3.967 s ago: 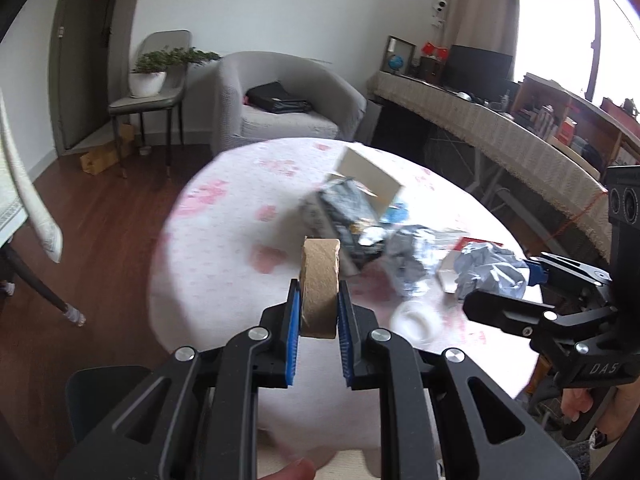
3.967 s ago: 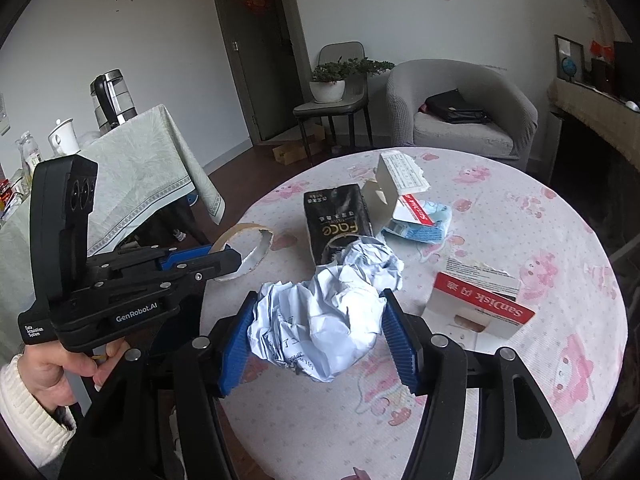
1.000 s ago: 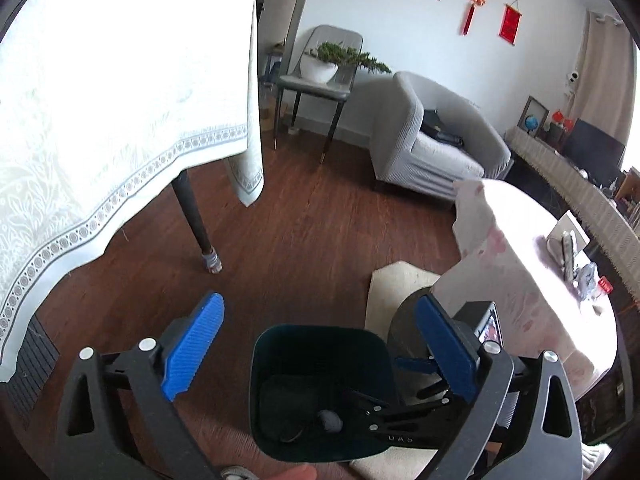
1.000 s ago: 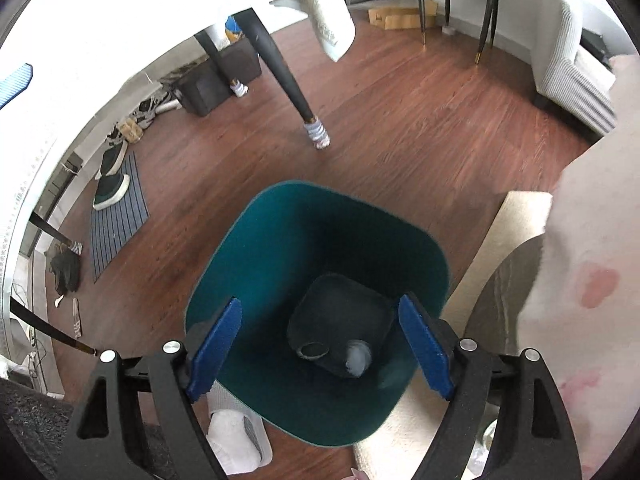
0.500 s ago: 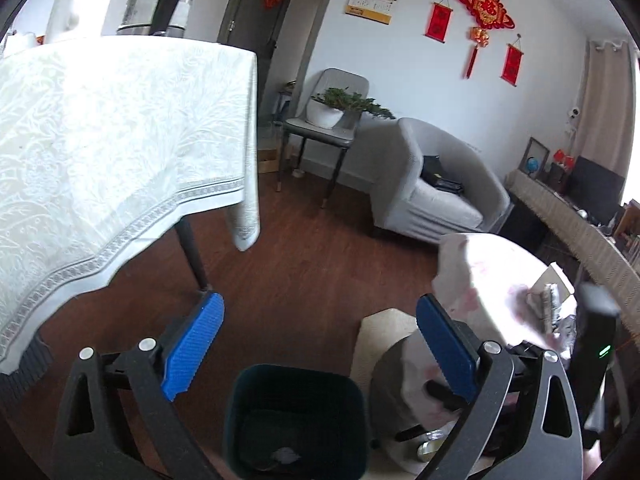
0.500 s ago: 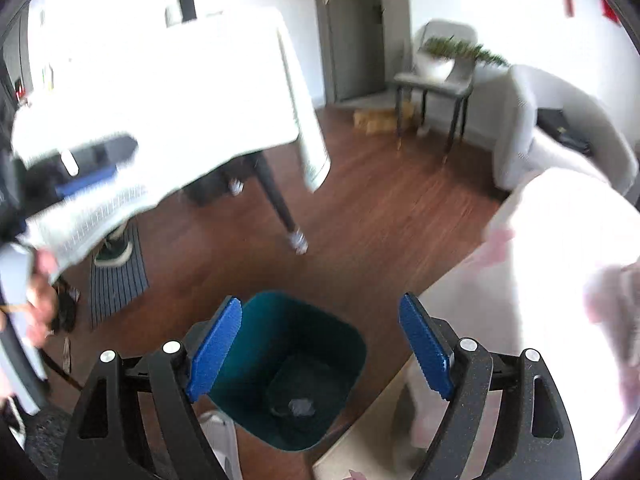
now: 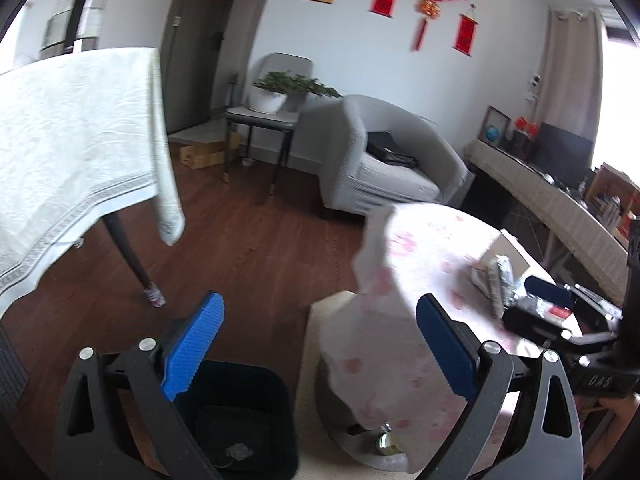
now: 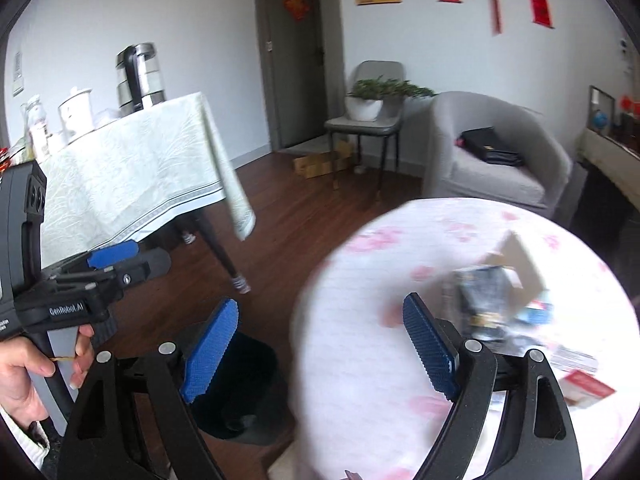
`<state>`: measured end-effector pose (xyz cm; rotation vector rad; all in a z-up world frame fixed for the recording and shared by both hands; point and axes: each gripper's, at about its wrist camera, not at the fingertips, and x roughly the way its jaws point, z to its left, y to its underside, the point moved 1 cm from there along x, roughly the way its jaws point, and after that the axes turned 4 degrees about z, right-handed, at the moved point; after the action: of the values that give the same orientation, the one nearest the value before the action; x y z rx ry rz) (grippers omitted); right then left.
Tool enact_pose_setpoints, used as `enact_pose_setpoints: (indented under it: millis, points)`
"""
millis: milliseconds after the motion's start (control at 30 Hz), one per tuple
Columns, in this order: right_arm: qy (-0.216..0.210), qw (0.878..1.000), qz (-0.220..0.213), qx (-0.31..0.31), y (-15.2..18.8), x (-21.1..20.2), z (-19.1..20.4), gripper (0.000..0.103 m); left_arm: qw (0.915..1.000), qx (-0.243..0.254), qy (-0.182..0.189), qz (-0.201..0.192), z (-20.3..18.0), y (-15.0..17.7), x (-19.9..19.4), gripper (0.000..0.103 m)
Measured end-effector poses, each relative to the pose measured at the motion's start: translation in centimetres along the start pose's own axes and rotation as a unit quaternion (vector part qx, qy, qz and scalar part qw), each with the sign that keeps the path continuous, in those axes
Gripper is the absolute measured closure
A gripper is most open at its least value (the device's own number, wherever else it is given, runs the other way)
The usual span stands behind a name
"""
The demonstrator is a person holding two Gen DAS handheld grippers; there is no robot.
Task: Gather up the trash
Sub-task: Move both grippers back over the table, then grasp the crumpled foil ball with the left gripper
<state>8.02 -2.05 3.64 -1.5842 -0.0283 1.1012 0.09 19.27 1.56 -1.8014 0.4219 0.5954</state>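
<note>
Both grippers had swung up from the dark green plastic bin (image 7: 236,420) on the floor toward the round pink-flowered table (image 8: 400,280); left gripper (image 7: 320,344) and right gripper (image 8: 320,344) gaped wide, empty, and blurred wrappers (image 8: 488,300) waited near the table's far edge

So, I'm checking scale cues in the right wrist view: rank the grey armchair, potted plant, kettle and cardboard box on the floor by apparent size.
1. Grey armchair
2. Potted plant and kettle: about alike, and they stand at different distances from the camera, so unranked
3. Cardboard box on the floor
</note>
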Motion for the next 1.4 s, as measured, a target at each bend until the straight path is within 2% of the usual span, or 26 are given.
enact_pose_setpoints:
  millis: [200,400,533,667,867,1167,1400]
  points:
    - [0.037,0.999,-0.009,0.021,1.7,-3.3,-4.5,0.017,0.9991,0.027,0.026,0.02,-5.6,0.8,2.3,0.004]
    - [0.07,0.997,-0.005,0.043,3.8,-5.7,-9.2,0.017,0.9967,0.053,0.057,0.021,-10.8,1.4,3.6,0.004]
    - [0.084,0.995,0.001,0.061,5.1,-6.8,-11.8,0.017,0.9945,0.078,0.065,0.026,-13.8,1.9,4.6,0.004]
    - [0.098,0.992,0.012,0.081,6.2,-7.4,-14.3,0.017,0.9924,0.092,0.066,0.048,-16.3,2.4,6.2,0.005]
    - [0.102,0.987,0.025,0.119,7.9,-8.2,-17.3,0.017,0.9868,0.125,0.08,0.064,-19.8,3.4,8.3,0.005]
    - [0.075,0.985,0.031,0.153,9.3,-8.5,-19.3,0.017,0.978,0.148,0.11,0.097,-23.2,4.6,11.0,0.008]
    - [0.062,0.981,0.027,0.18,9.7,-9.0,-20.7,0.017,0.977,0.154,0.1,0.108,-24.3,4.9,12.5,0.016]
